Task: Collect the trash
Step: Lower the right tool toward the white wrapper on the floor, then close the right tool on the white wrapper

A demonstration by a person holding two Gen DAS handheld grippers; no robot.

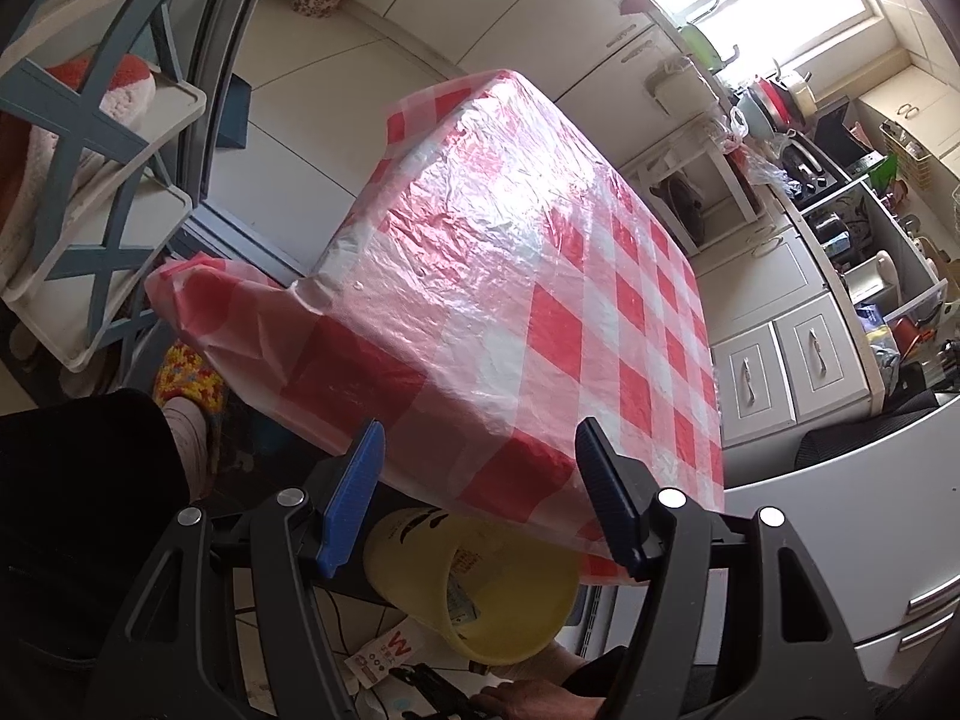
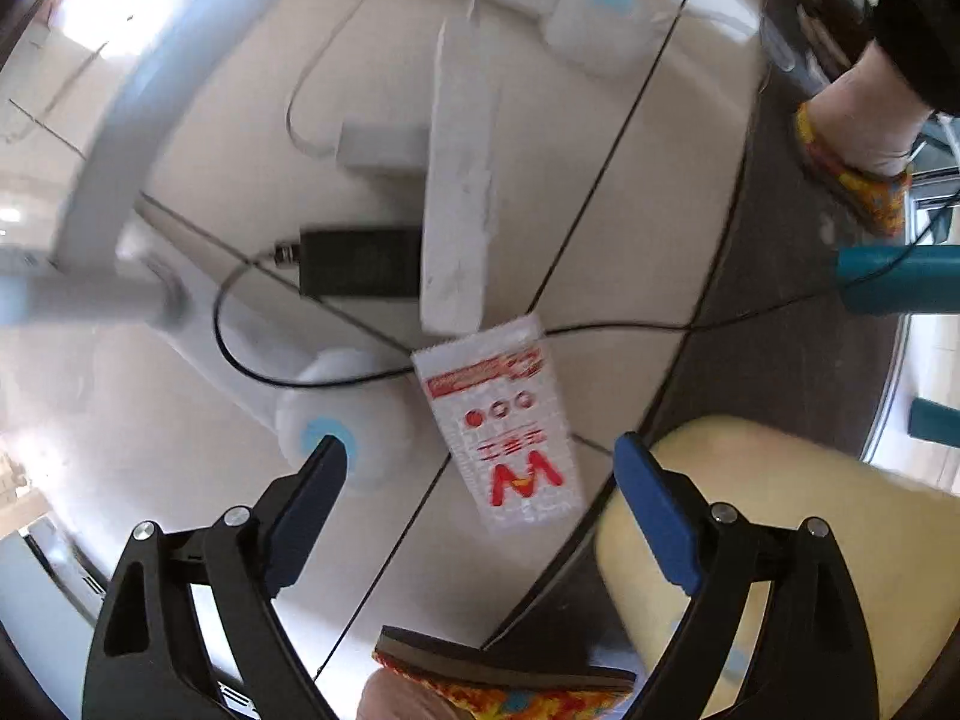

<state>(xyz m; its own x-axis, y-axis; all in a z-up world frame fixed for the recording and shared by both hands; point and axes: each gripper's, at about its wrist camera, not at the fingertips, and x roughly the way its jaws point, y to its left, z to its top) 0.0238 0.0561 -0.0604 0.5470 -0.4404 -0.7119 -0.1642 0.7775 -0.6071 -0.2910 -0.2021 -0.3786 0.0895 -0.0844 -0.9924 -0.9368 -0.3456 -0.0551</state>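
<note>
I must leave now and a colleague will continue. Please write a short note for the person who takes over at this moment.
Left claw: holds the yellow bin between its pads, near the edge of the red-checked table.
Right claw: open, empty, pointing down at the floor.
Trash: white packet with a red W lies flat on the tiles, beside thin black cables; bin mouth next to it.
Done: bin brought close.
Left: grasp the packet, drop it into the bin.

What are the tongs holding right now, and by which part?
The left tongs hold the yellow bin by its body, one pad on each side. The right tongs are open and empty above the wrapper.
</note>
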